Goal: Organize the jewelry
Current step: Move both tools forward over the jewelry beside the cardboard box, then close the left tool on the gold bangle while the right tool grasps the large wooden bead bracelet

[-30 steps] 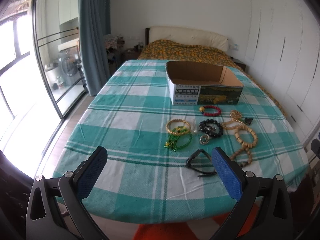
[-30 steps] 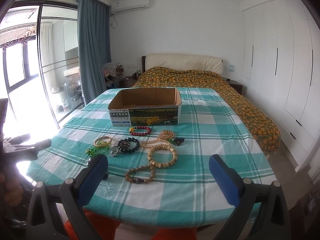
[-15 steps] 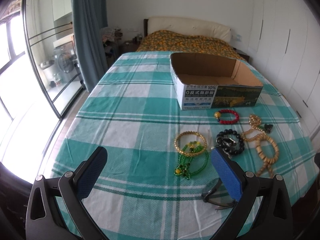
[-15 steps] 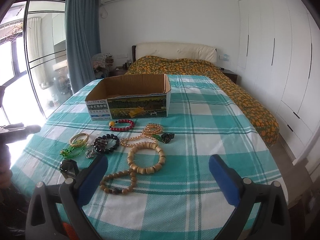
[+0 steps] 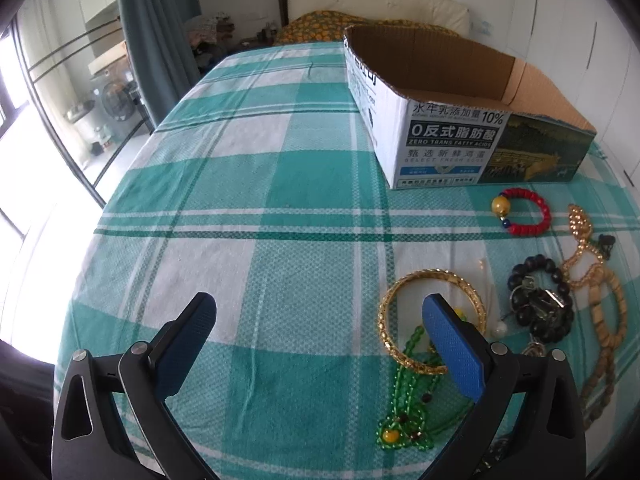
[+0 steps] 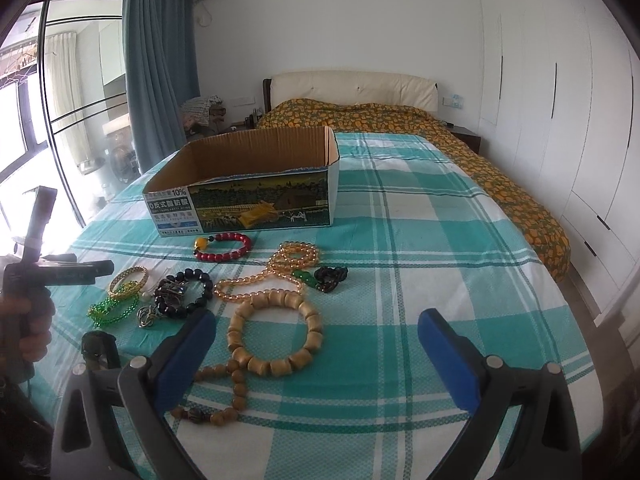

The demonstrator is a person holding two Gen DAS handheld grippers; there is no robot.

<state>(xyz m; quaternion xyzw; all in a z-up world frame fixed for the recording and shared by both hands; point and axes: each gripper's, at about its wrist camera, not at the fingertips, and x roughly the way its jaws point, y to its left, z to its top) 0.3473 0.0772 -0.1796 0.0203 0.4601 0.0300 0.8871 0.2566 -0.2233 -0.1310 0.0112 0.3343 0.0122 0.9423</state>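
Several pieces of jewelry lie on a green plaid cloth in front of an open cardboard box (image 5: 448,140) (image 6: 244,200). My left gripper (image 5: 320,320) is open and empty, low over the cloth; its right finger overlaps a gold bangle (image 5: 400,292) and a green bead necklace (image 5: 404,424). A red bead bracelet (image 5: 528,212) (image 6: 224,246) lies nearest the box. My right gripper (image 6: 316,336) is open and empty, above a chunky wooden bead bracelet (image 6: 276,332). Black beads (image 6: 184,292) and an amber bead strand (image 6: 280,264) lie between.
The plaid cloth (image 6: 440,260) covers a table that butts against a bed with an orange floral cover (image 6: 400,120). A glass partition and blue curtain stand on the left. White wardrobes line the right wall. The hand holding the left gripper shows in the right wrist view (image 6: 24,320).
Both grippers have moved forward over the table toward the jewelry and box. The left one now hovers close over the gold bangle and green necklace. Both stay open.
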